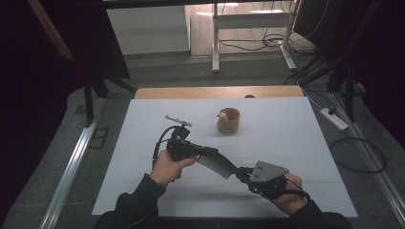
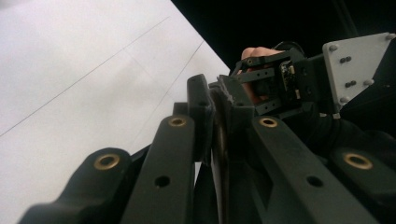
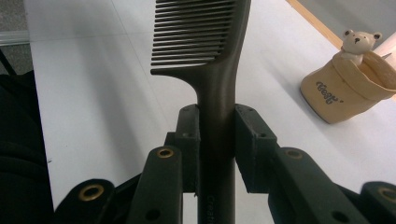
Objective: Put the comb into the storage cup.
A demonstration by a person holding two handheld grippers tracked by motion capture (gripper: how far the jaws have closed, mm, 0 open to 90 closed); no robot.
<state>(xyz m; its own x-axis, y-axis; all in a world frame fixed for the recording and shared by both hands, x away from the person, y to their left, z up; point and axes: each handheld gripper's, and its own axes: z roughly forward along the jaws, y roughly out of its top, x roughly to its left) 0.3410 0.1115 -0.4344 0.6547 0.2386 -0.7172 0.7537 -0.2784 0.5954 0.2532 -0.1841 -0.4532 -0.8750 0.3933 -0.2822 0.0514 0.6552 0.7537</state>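
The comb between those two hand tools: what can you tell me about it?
The comb is dark, looks like plastic, with a row of fine straight teeth along one side and a plain handle bearing small pale lettering. It is held above the white table, slanting between both hands. The right tongs are shut on its handle just below the teeth; the left tongs grip its far, toothed end.

The top of the dark plastic comb (image 3: 205, 51) runs off the picture's top edge in the right gripper view. The tiny writing on its handle is cut off at the bottom. In the left gripper view, the comb hides between the jaws.
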